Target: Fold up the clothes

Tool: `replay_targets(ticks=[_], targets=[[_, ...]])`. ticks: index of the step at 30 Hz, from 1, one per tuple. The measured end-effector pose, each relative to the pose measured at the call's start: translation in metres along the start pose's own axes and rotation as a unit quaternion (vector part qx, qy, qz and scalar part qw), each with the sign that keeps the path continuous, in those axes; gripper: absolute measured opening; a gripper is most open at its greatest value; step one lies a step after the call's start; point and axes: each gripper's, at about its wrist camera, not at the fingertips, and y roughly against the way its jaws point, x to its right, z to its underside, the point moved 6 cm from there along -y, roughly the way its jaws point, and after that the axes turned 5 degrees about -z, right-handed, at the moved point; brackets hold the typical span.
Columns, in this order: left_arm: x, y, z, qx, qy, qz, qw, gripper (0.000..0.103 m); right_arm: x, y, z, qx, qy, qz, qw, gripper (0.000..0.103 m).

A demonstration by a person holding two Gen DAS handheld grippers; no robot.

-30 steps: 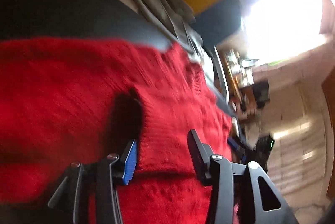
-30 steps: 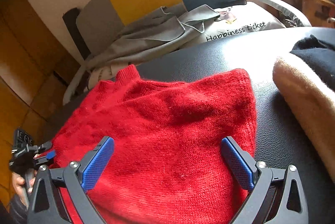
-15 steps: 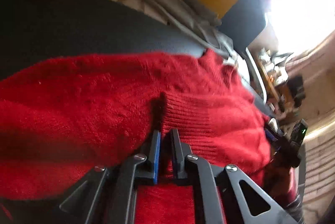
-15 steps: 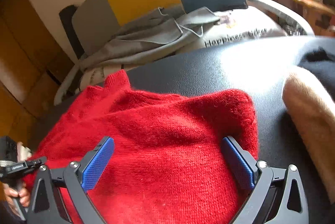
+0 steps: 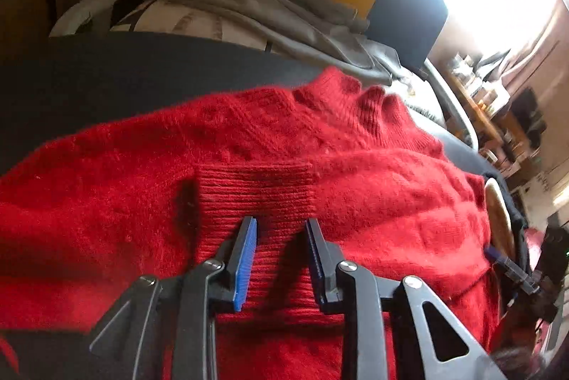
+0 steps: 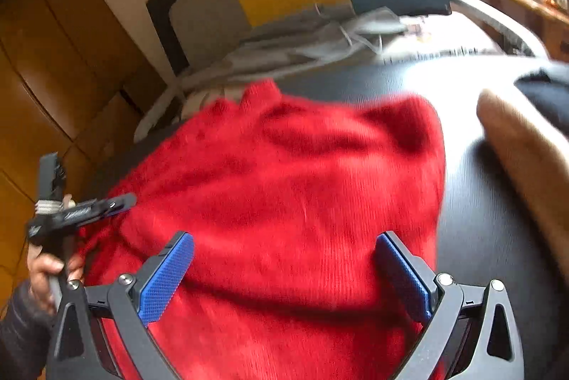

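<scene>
Red fuzzy knit sweater (image 5: 373, 195) spread on black leather-grained table (image 6: 490, 223).
Ribbed cuff (image 5: 256, 191) folded across the chest, ribbed collar (image 5: 355, 99) bunched at the far edge. Left gripper (image 5: 281, 234) with blue-padded fingers slightly apart over the cuff, clamping nothing. Right gripper (image 6: 284, 259) fingers wide apart above the soft hem. Tan woolly garment (image 6: 526, 145) rounded just beside, grey cloth (image 6: 302, 49) crumpled behind.
</scene>
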Motion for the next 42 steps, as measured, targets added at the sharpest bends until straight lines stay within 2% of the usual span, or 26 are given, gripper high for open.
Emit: replay_targets(ticks=[1,4,7,10,14,18,20,21,24,25,27,30,32,37,40,42], targets=[[-0.001,0.0,0.002,0.011,-0.004,0.0,0.9999,0.026,0.002,-0.002,0.008,-0.007,-0.002,0.004,1.0,0.103],[0.0,0.003,0.007,0.042,-0.022,-0.01,0.9988,0.026,0.001,-0.001,0.015,0.019,0.014,0.006,1.0,0.103],[-0.001,0.019,0.009,0.041,0.02,-0.002,0.9989,0.026,-0.002,-0.006,0.016,0.016,0.026,0.028,0.999,0.103],[-0.001,0.065,0.016,0.074,0.059,0.036,0.9949,0.028,-0.005,-0.009,0.017,0.011,0.039,0.046,0.998,0.103],[-0.03,0.14,0.059,0.113,0.093,0.049,0.988,0.03,-0.004,-0.01,0.017,0.008,0.046,0.056,0.997,0.103],[-0.108,0.205,0.115,0.14,0.142,-0.021,0.9796,0.031,-0.006,-0.014,0.019,-0.001,0.063,0.082,0.995,0.103],[-0.161,0.235,0.146,0.157,0.187,-0.068,0.9674,0.032,-0.009,-0.017,0.021,-0.011,0.076,0.102,0.992,0.103],[-0.185,0.248,0.161,0.165,0.207,-0.091,0.9602,0.036,-0.01,-0.018,0.021,-0.017,0.082,0.112,0.99,0.103],[-0.241,0.274,0.198,0.172,0.244,-0.146,0.9433,0.041,-0.016,-0.015,0.022,-0.029,0.079,0.147,0.985,0.103],[-0.252,0.279,0.206,0.17,0.241,-0.154,0.943,0.043,-0.018,-0.013,0.022,-0.03,0.072,0.155,0.985,0.103],[-0.266,0.282,0.218,0.161,0.221,-0.163,0.9479,0.044,-0.034,-0.004,0.025,-0.01,0.059,0.145,0.988,0.103],[-0.273,0.274,0.222,0.143,0.197,-0.159,0.9567,0.045,-0.067,0.003,0.036,0.004,0.07,0.12,0.99,0.103],[-0.276,0.269,0.22,0.14,0.191,-0.155,0.9591,0.045,-0.091,0.004,0.047,0.006,0.083,0.1,0.992,0.103],[-0.278,0.263,0.206,0.15,0.155,-0.183,0.9592,0.045,-0.127,-0.012,0.076,-0.015,0.109,0.083,0.99,0.103],[-0.271,0.263,0.195,0.154,0.108,-0.219,0.9575,0.045,-0.128,-0.021,0.09,-0.026,0.122,0.095,0.988,0.103],[-0.268,0.26,0.19,0.149,0.088,-0.225,0.9589,0.043,-0.129,-0.028,0.098,-0.033,0.13,0.103,0.986,0.103]])
